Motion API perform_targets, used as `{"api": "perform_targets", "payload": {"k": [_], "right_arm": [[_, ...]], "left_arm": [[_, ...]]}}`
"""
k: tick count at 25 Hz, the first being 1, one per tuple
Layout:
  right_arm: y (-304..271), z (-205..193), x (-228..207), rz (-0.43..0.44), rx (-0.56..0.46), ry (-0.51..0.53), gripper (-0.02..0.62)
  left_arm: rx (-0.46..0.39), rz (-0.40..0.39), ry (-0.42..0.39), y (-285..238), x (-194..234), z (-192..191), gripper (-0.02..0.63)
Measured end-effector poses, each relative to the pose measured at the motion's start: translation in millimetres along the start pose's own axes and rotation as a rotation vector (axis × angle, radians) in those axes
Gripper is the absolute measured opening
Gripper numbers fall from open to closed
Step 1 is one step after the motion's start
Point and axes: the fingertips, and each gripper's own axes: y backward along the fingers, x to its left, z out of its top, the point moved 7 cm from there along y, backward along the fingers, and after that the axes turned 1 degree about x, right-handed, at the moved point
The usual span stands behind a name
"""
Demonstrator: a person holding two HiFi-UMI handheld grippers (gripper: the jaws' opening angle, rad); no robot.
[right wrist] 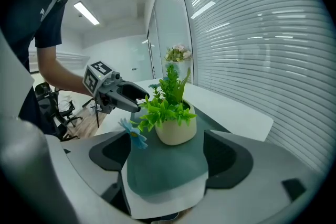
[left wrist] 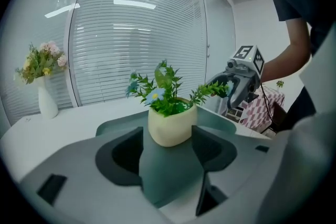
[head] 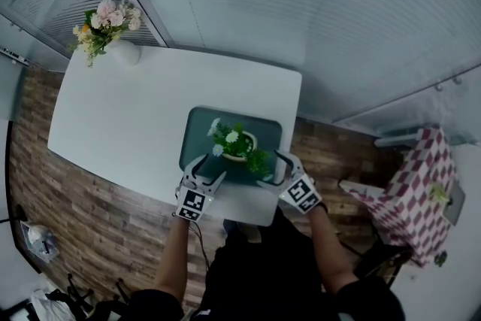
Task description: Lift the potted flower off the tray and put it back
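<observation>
Teal tray (head: 197,124) lies toward the 5 o'clock edge of the white table (head: 128,124), and the potted flower (head: 239,146) stands upright on it. At the pot's 8 o'clock is the left gripper (head: 210,169), at its 4 o'clock the right gripper (head: 269,168). Both claws are spread wide and hold nothing. The left one's tips seem just short of the pot. At the table's 11 o'clock corner stands a vase of pink flowers (head: 120,50).

Potted flower (head: 237,145) stands on tray (head: 197,124) near the table's (head: 128,124) near edge, left gripper (head: 212,168) just beside it at left, right gripper (head: 270,167) at right, neither touching; flower vase (head: 122,51) well apart at far-left corner.
</observation>
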Motion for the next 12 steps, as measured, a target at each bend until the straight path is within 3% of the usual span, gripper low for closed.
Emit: {"api": "perform_targets", "payload": {"k": [12], "right_arm": [[-31.7,-0.5,-16.9,0.064,0.031,0.064,0.394]], "left_arm": [[0.042,-0.041,-0.071,-22.4,4.7,-5.0,0.275]]}}
